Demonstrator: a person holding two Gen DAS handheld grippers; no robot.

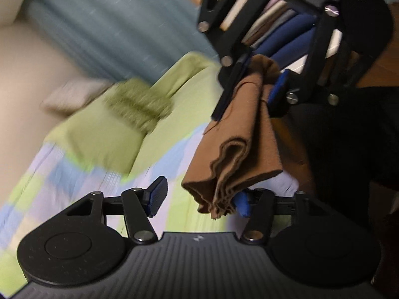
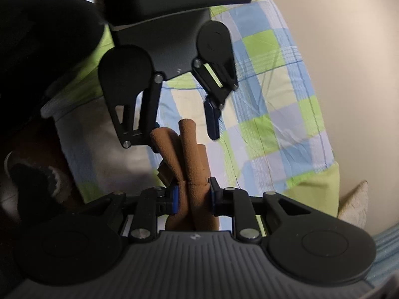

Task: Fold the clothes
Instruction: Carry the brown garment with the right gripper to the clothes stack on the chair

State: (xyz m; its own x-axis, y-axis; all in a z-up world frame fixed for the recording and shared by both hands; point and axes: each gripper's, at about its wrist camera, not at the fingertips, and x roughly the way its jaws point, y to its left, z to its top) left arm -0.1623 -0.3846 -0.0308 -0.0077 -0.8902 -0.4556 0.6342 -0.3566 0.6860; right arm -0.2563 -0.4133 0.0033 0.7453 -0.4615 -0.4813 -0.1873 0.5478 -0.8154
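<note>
A folded brown cloth (image 1: 239, 147) hangs in the air above the bed. My right gripper (image 1: 259, 79) is shut on its upper end, and in the right wrist view both blue pads of that gripper (image 2: 193, 198) press the brown cloth (image 2: 192, 164). My left gripper (image 1: 199, 199) stands open around the cloth's lower end. The layered edge rests against one of its fingers (image 1: 242, 205), while the other finger (image 1: 158, 194) is clear of it. Seen from the right wrist, the left gripper (image 2: 184, 129) faces me with a gap between one pad (image 2: 213, 122) and the cloth.
Below lies a bed with a checked green, blue and lilac sheet (image 2: 269, 114). A green folded garment (image 1: 104, 137) lies on it. A stack of folded clothes (image 1: 279, 27) is behind the right gripper. A person's black clothing (image 1: 349, 137) fills the right side.
</note>
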